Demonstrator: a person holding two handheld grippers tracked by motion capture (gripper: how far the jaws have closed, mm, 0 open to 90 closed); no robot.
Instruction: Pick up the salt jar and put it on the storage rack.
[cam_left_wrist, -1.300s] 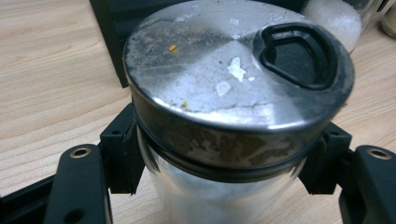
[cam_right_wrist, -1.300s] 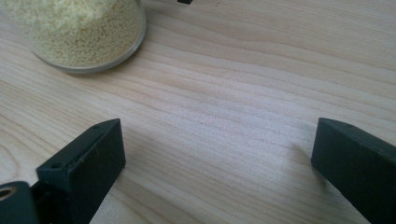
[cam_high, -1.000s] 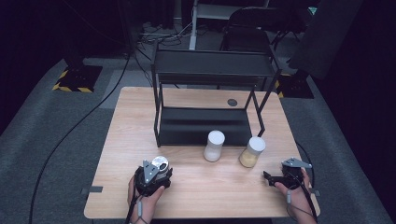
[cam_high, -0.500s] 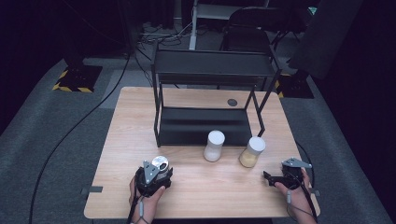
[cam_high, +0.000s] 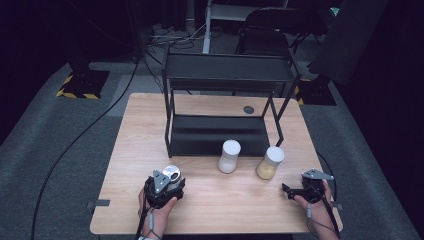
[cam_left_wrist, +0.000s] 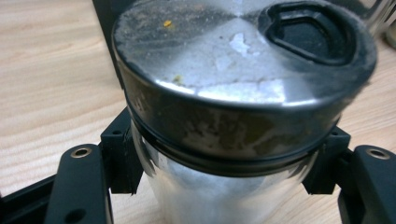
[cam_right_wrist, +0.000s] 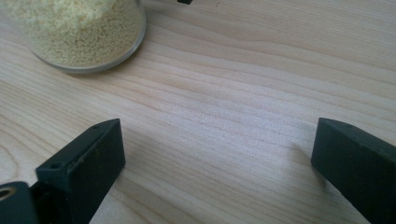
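Two grippers | left gripper (cam_high: 167, 184) clamps steel jar (cam_left_wrist: 233, 93) | right gripper (cam_right_wrist: 219, 158) apart | wood table (cam_high: 140, 130), grey carpet (cam_high: 60, 145)

A clear jar (cam_left_wrist: 219, 186) with a scuffed metal lid stands upright near the table's front edge.

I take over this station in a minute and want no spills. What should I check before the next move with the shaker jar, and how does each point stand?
1. Left tongs shut on the metal-lidded jar, pads just under the lid: ok.
2. Lid seated on that jar: ok; its black pour opening, open or closed: cannot tell.
3. Right tongs open with nothing between them, over bare table: ok.
4. White jar and grain jar upright in front of the black rack, apart from each other: ok.
5. Lower rack shelf free for a jar: ok.
6. How full the held jar is: cannot tell.
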